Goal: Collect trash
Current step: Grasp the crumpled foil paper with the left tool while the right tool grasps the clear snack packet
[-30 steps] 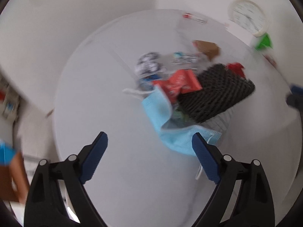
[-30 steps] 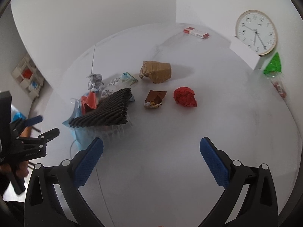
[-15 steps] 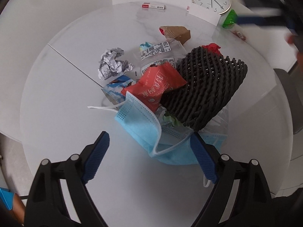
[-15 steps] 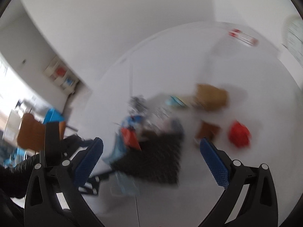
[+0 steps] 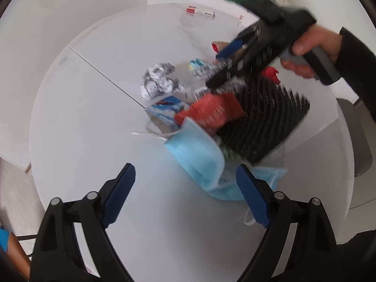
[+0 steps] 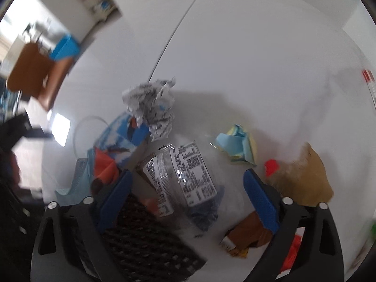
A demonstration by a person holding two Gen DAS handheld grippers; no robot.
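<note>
Two grippers spread-jawed, gripping nothing: left gripper (image 5: 185, 188) at lower frame beside crumpled blue face mask (image 5: 199, 157); right gripper (image 6: 188, 193), jaws just narrowing, straddles clear labelled plastic wrapper (image 6: 188, 176) at centre of round white table (image 6: 246, 58).

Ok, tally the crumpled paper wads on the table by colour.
Grey newsprint wad: 1
Pale blue-and-yellow wad: 1
Red wad: 1
Brown wad: 1
Total: 4

My left camera is looking down from the pile's (image 5: 223, 122) near side; my right is hovering closer overhead, sharing that pile (image 6: 164, 164).
</note>
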